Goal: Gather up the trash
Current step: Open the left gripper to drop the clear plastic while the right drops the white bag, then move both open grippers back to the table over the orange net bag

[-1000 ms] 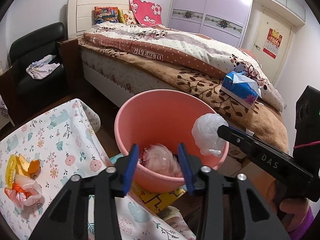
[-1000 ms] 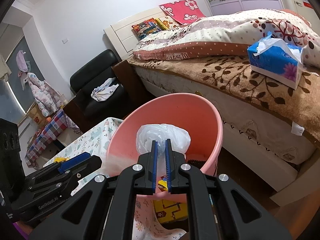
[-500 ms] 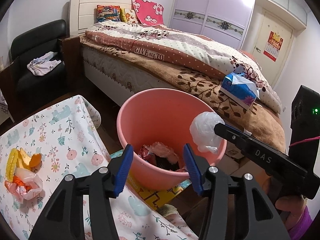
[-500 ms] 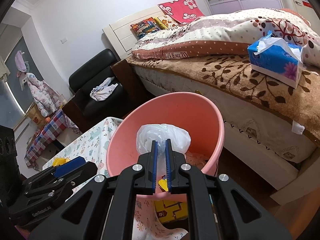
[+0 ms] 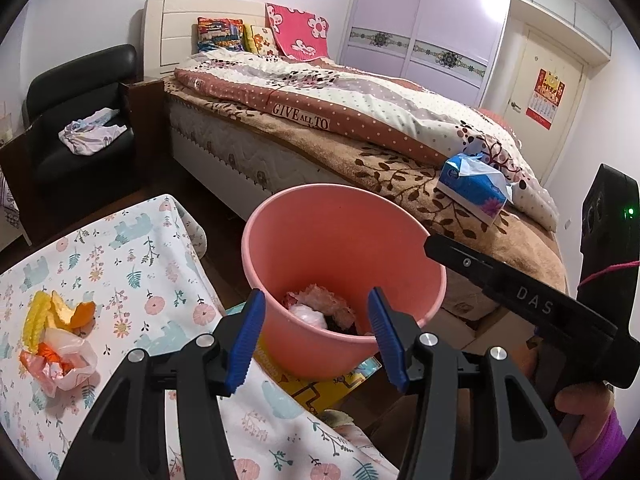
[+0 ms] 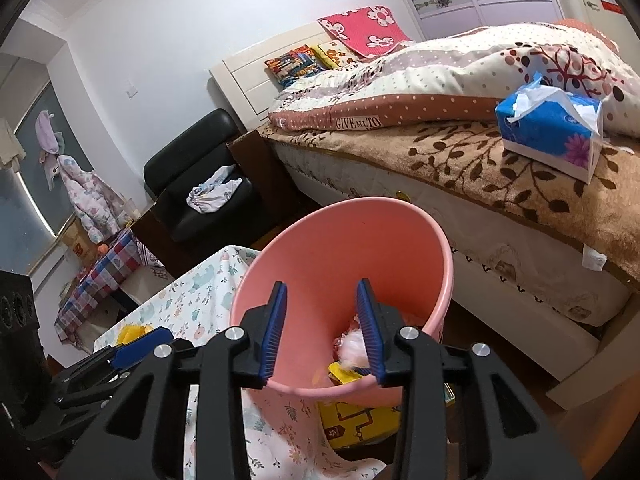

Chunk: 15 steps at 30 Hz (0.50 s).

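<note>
A pink bucket (image 5: 340, 236) stands beside the table, with crumpled bags and wrappers (image 5: 316, 308) in its bottom; it also shows in the right wrist view (image 6: 352, 248). My left gripper (image 5: 316, 340) is open and empty above the bucket's near rim. My right gripper (image 6: 322, 334) is open and empty over the bucket mouth; its side shows in the left wrist view (image 5: 440, 250). A white plastic bag (image 6: 354, 346) lies inside the bucket. On the floral tablecloth (image 5: 120, 264) lie orange and yellow peels (image 5: 52, 312) and a crumpled pink-white bag (image 5: 64, 364).
A bed with a brown blanket (image 5: 360, 160) stands behind the bucket, with a blue tissue pack (image 5: 472, 188) on it. A black armchair (image 5: 76, 128) holding a cloth stands at the left. A yellow box (image 6: 360, 420) lies under the bucket.
My right gripper has opened and let go of the white plastic bag, which now lies in the bucket. My left gripper has drawn back a little and stays open.
</note>
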{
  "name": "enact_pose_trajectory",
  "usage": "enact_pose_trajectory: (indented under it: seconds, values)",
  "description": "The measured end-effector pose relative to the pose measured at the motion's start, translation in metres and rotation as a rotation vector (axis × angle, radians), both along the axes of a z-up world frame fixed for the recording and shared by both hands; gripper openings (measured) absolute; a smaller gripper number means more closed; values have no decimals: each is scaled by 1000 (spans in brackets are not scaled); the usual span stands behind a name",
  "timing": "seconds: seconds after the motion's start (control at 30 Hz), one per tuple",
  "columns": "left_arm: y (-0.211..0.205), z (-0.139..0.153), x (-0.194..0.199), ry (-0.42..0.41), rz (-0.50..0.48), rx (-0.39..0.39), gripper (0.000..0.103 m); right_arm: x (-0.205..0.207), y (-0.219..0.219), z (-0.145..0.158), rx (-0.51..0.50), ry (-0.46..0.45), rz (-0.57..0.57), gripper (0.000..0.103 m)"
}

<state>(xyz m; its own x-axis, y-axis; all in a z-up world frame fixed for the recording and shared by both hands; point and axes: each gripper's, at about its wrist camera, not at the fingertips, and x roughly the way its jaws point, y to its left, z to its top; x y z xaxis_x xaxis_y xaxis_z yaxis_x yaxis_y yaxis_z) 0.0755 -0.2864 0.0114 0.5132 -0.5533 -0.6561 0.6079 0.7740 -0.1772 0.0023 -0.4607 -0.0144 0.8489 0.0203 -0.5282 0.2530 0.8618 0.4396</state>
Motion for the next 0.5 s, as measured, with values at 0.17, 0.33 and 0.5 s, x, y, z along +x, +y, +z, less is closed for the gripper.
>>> enact_pose_trajectory:
  seconds: [0.17, 0.33, 0.5]
  values:
    - [9, 2, -5, -6, 9, -5, 53, -2, 8, 5, -11, -1, 13, 37]
    - [23, 3, -8, -8, 32, -8, 53, -4, 18, 8, -15, 0, 30, 37]
    - [38, 3, -12, -9, 55, -7, 53, -4, 31, 13, -29, -1, 54, 37]
